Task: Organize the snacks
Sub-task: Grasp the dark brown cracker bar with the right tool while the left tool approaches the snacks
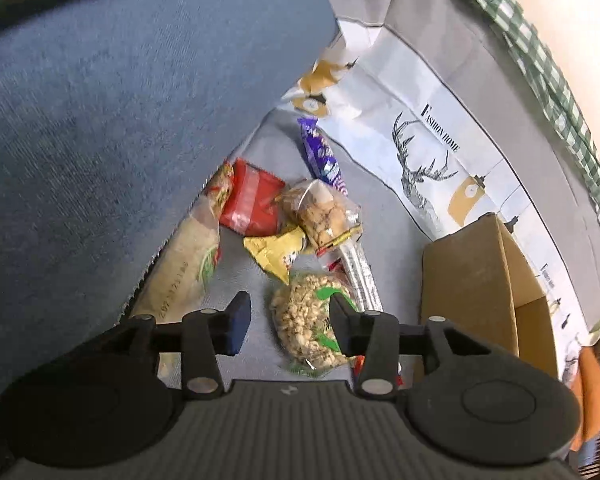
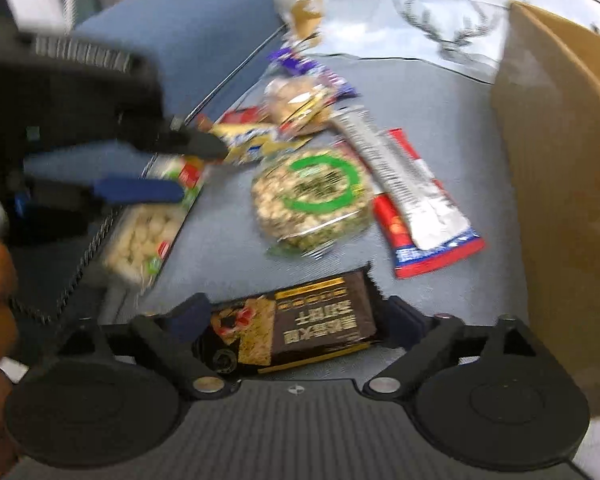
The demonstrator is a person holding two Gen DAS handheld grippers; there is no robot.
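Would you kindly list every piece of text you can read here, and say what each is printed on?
"FASHION HOME": on the printed liner with the stag drawing.
Digits on the long beige snack bag: too blurred to read.
Characters on the dark packet: upside down, unreadable.
Other wrappers: print too small or blurred.

Right gripper [image 2: 296, 320] at bottom centre, jaws wide, dark brown-and-gold flat snack packet [image 2: 300, 330] between them. Round clear rice-cracker pack with green ring [image 2: 312, 196] mid-frame, brown cardboard box [image 2: 560, 184] at right.
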